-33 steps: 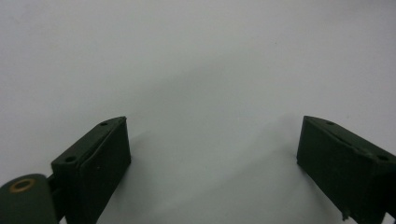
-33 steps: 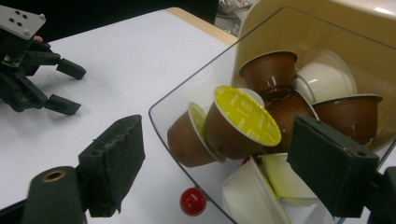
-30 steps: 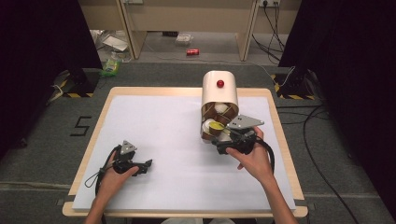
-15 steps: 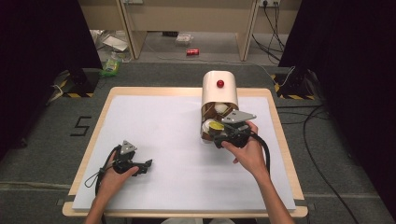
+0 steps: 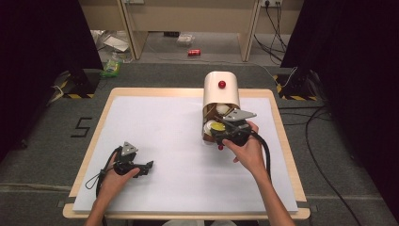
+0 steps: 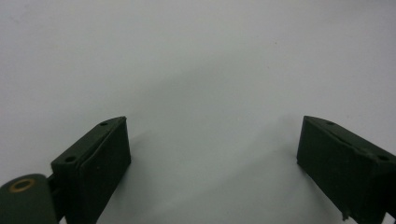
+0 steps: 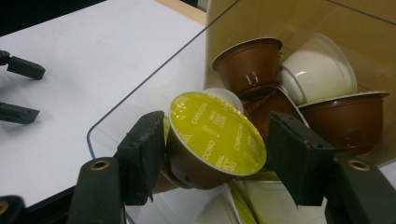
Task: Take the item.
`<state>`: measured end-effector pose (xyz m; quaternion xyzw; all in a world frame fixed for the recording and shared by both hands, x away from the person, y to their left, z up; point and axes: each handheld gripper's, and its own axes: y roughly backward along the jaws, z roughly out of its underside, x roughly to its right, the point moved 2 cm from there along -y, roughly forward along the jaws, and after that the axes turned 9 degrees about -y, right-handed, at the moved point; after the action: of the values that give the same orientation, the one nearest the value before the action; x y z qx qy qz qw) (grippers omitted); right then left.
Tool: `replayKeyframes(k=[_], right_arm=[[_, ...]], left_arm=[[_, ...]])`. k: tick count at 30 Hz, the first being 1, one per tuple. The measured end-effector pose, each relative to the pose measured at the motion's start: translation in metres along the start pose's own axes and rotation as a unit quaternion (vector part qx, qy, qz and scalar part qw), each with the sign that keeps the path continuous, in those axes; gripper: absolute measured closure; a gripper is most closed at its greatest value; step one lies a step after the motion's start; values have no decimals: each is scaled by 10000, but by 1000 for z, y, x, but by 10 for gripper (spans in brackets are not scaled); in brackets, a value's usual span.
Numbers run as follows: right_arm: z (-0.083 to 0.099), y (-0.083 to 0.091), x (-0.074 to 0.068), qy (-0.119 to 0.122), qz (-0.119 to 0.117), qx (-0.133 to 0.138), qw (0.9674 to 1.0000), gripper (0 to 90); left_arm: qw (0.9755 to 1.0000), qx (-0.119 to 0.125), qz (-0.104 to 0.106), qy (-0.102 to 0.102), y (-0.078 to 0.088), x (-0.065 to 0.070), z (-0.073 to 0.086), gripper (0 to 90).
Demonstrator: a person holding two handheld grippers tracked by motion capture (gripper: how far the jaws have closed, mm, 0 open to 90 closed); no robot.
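Observation:
A cream dispenser box [image 5: 221, 92] with a red knob stands at the table's back right, its open front full of coffee capsules. My right gripper [image 5: 220, 129] is at that opening, its jaws closed against the sides of a brown capsule with a yellow lid [image 7: 215, 133] that faces the camera. Behind it lie brown capsules [image 7: 247, 63] and a cream one [image 7: 317, 70]. My left gripper [image 5: 146, 167] rests low on the white table at the front left, open [image 6: 212, 154] with nothing between its jaws.
A clear flap [image 7: 140, 88] lies folded down on the white table surface [image 5: 164, 127] in front of the box, with a small red knob [image 5: 219, 147] at its edge. Cables, a can and litter lie on the floor beyond the table.
My right gripper has moved forward and left into the box's opening and now has its jaws on the yellow-lidded capsule. The left gripper has stayed put.

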<state>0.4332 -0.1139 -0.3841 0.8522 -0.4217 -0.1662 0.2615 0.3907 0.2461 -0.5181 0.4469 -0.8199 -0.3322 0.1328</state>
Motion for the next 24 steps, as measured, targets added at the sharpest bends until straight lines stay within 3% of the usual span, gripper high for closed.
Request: replayKeyframes(k=[5,15,24], right_arm=[[1,-6,2,-105,-34,-50,9999,386],[0,-5,1,15,-25,-18,10000,397],[-2,8,0,51,-64,143,9999,397]], left_arm=[[10000,2,-2,5,0,0,0,90],[10000,14,5,20,0,0,0,90],[10000,13,7,20,0,0,0,89]])
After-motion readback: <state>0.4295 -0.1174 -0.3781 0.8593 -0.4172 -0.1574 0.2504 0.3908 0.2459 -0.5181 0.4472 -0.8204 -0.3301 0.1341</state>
